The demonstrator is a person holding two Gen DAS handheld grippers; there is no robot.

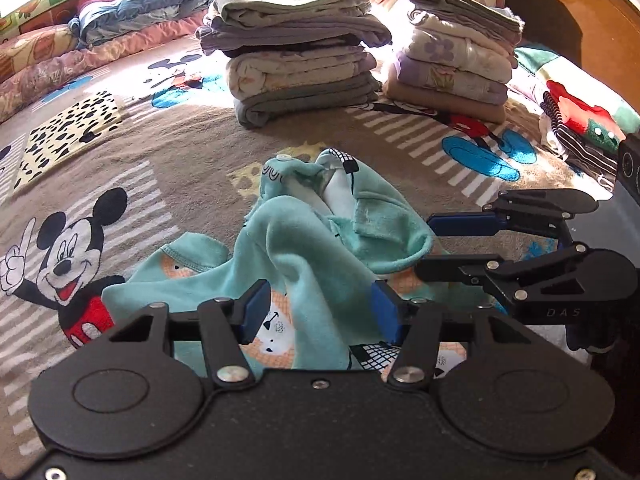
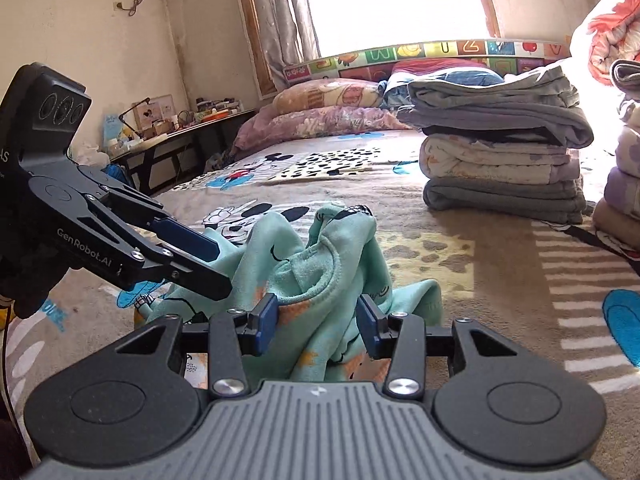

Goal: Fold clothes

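While both tools sit at the crumpled garment, view by view:

Left wrist view, left gripper (image 1: pixel 320 312): jaws spread, blue pads either side of a raised fold, no pinch.
Left wrist view, mint garment (image 1: pixel 304 248): crumpled heap with orange animal print, lying on the cartoon-mouse bedspread (image 1: pixel 180 152), near centre, right in front of the camera.
Left wrist view, right gripper (image 1: pixel 424 248): comes in from the right, fingers apart, tips at the garment's right edge; whether they touch cloth, cannot tell.
Left wrist view, far side: two stacks of folded clothes, grey-topped stack (image 1: pixel 296 52) left, floral stack (image 1: pixel 456 52) right, well apart from the garment.
Left wrist view, far right edge: small striped and red pile (image 1: pixel 576 128).

Right wrist view, right gripper (image 2: pixel 318 322): jaws spread around a bunched ridge of the mint garment (image 2: pixel 332 264), not pressed together.
Right wrist view, left gripper (image 2: pixel 224 264): enters from the left, fingers parted, tips over the garment's left side.
Right wrist view, far right: grey-topped stack (image 2: pixel 500 140).
Right wrist view, far end: pillows (image 2: pixel 320 116) below a bright window (image 2: pixel 392 4).
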